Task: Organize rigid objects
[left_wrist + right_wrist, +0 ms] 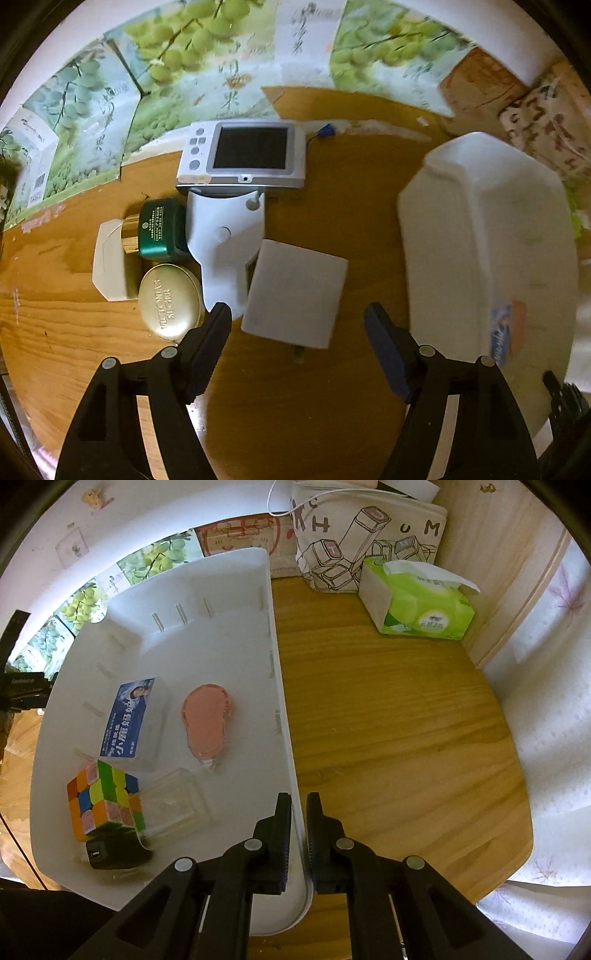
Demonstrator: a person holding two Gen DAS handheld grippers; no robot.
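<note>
In the left wrist view my left gripper (297,314) stands open over the wooden table, pointing down, with a white square box (295,291) just ahead between its fingers, untouched. Beside the box lie a pale grey handle-shaped piece (225,236), a silver device with a dark screen (243,155), a green jar (162,229), a gold oval tin (170,301) and a white cap (110,266). My right gripper (298,801) is shut on the right wall of the white bin (280,701). Inside the bin lie a colour cube (103,797), a blue-labelled box (129,720), a pink item (207,720), a clear case (173,801) and a black charger (114,853).
The white bin (480,240) stands right of the left gripper. Grape-printed cartons (177,74) line the table's back edge. A green tissue pack (417,602) and a printed canvas bag (369,535) sit at the back right, by a wooden panel.
</note>
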